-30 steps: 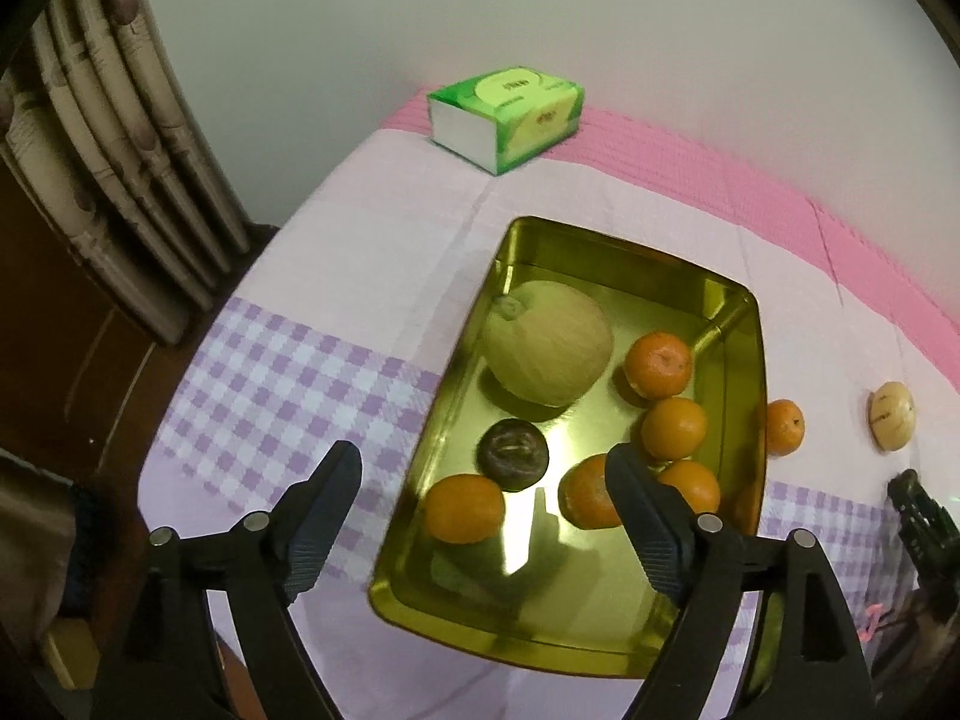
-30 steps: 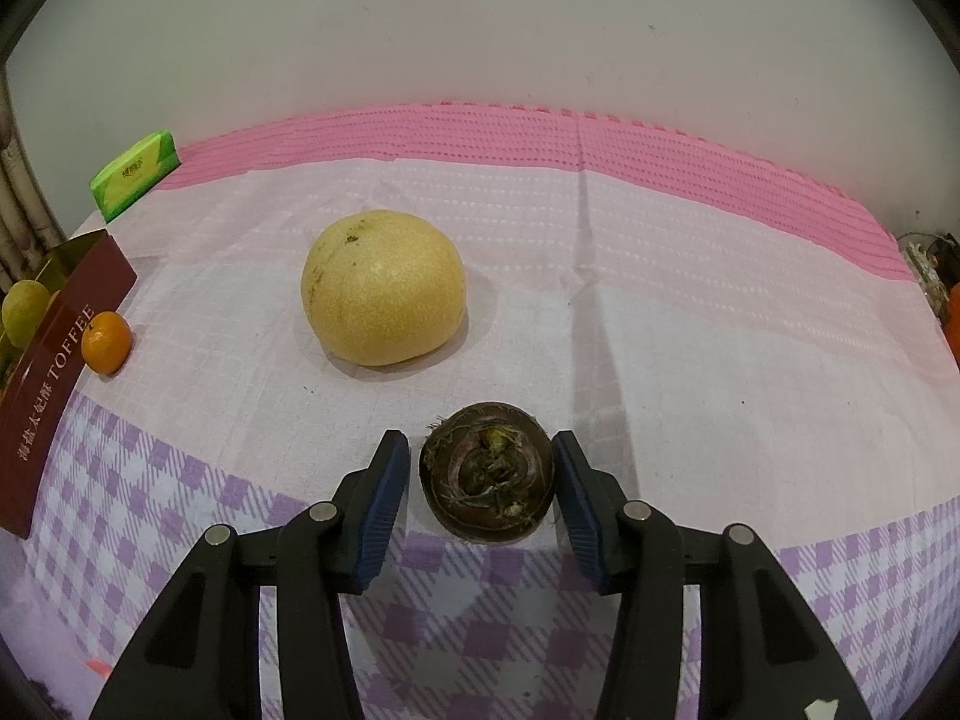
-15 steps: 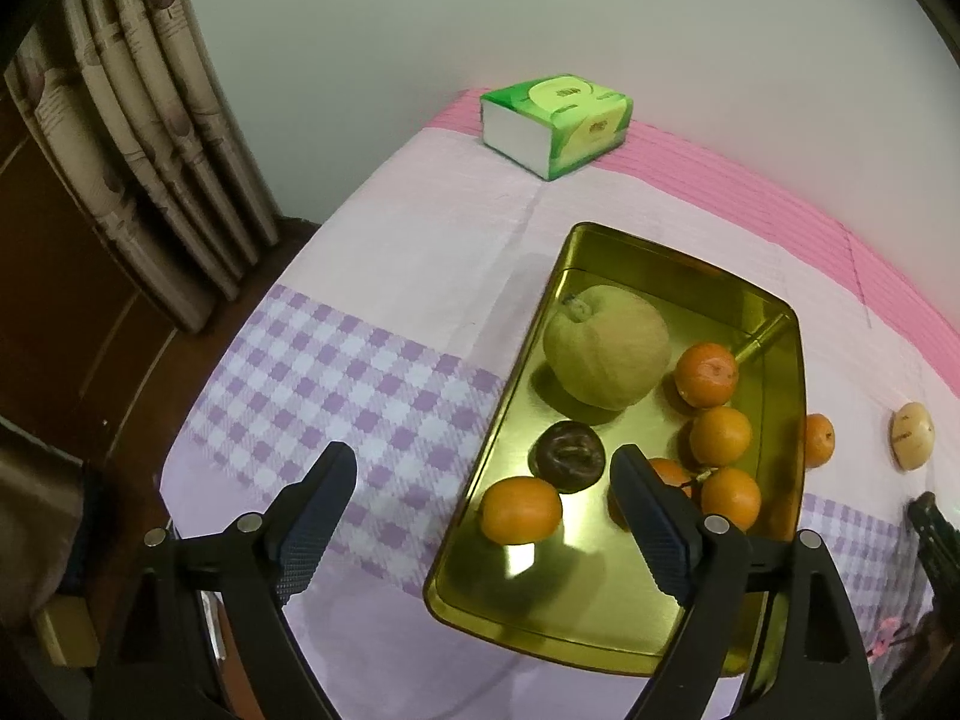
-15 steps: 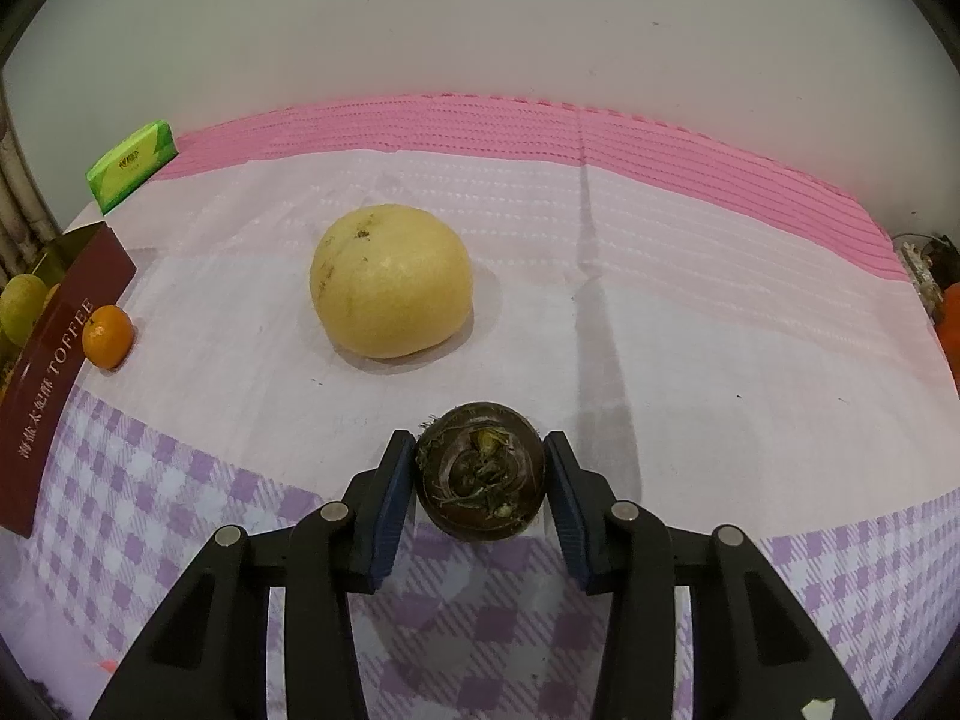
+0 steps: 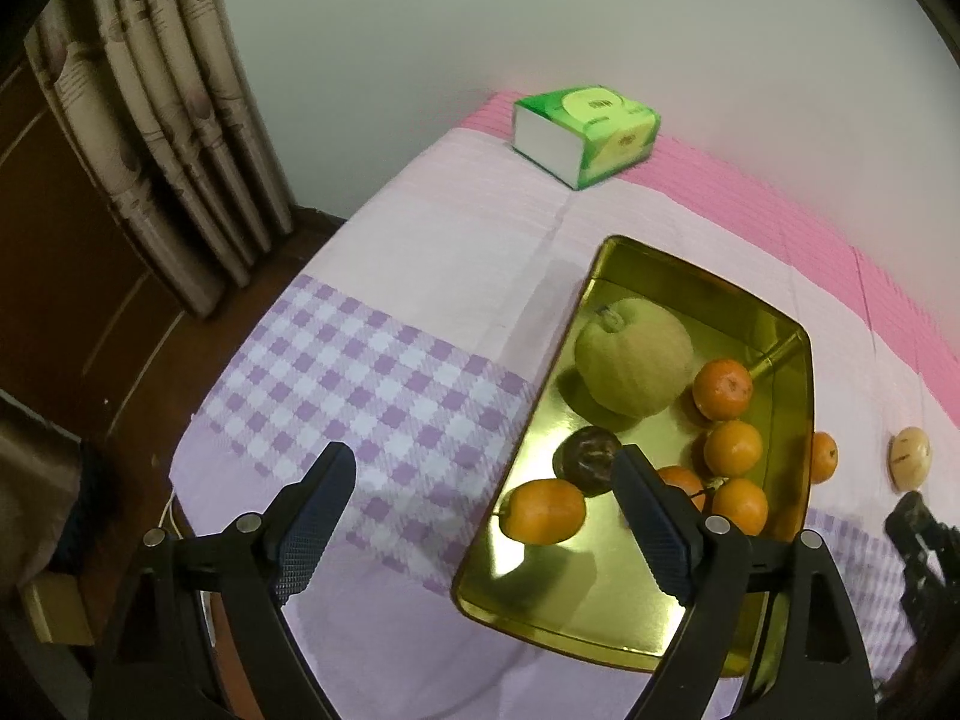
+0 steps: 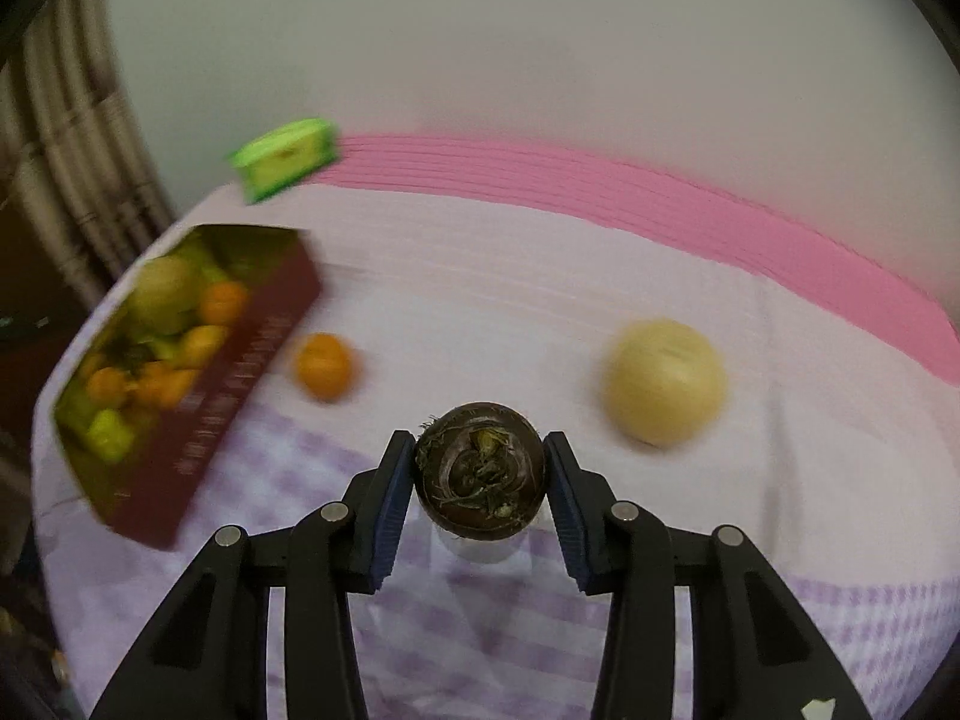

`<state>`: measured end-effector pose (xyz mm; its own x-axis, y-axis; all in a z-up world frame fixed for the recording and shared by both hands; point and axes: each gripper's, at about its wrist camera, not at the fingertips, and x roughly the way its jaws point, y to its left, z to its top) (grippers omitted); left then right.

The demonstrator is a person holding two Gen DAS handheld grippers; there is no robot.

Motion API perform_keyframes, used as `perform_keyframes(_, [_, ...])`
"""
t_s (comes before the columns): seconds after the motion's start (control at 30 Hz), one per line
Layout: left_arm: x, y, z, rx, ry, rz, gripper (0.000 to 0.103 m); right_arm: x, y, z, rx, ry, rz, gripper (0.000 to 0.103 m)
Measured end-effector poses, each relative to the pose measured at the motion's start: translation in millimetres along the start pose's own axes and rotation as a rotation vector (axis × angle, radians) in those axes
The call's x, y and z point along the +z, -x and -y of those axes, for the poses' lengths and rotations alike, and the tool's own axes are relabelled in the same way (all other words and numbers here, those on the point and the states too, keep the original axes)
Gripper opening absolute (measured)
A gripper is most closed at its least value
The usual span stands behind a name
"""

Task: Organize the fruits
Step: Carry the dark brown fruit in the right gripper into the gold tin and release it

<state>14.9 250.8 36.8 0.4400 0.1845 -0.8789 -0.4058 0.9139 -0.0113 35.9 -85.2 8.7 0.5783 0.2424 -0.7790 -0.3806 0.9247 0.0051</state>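
Observation:
My right gripper (image 6: pixel 479 483) is shut on a dark brown round fruit (image 6: pixel 480 471), lifted off the cloth. A gold tray (image 5: pixel 786 420) holds a pale green melon (image 5: pixel 633 363), several oranges (image 5: pixel 723 389) and another dark fruit (image 5: pixel 585 461). My left gripper (image 5: pixel 483 516) hangs open above the tray's near left rim, nothing between its fingers. In the right wrist view the tray (image 6: pixel 240 384) lies to the left, a loose orange (image 6: pixel 324 365) beside it and a yellow pear (image 6: pixel 663 381) to the right. Orange (image 5: pixel 823 457) and pear (image 5: pixel 911 459) also show right of the tray in the left wrist view.
A green tissue box (image 5: pixel 585 133) stands at the far edge of the table by the white wall. Curtains (image 5: pixel 162 138) and a wooden floor lie beyond the table's left edge. The cloth (image 5: pixel 372 384) is lilac checked near me, pink at the back.
My right gripper closed on the dark fruit, lifted it and swung left, bringing the tray into its view. My left gripper drifted left, so the tray now sits further right in its view.

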Motion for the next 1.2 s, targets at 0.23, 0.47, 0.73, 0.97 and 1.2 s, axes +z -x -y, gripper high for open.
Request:
perform_keyframes(0.23, [-1.6,2.7,-24.3,0.014,0.079,-0.007,0.087,25.6,-10.9,-87.1,0.171,0.17,-0.013,0.041])
perform_keyframes(0.47, [-2.7,-0.4,-33.5,0.021,0.116,-0.017,0.087,27.8,-34.1,-144.1,0.26,0.26,-0.09,0.041])
perform_keyframes(0.73, [-4.0,-1.6,-33.3,0.024,0.119,-0.024,0.087,16.5,-50.6,-161.0,0.246,0.296,-0.167,0.041])
perform_keyframes(0.97, [-4.4,-4.4,-33.9,0.027,0.118,-0.028,0.087,16.3,-46.8,-161.1,0.25,0.306,-0.168,0.041])
perform_keyframes(1.2, [-4.9,-6.4,-33.4,0.027,0.116,-0.03,0.087,10.6,-42.6,-158.4,0.257,0.304,-0.182,0.041])
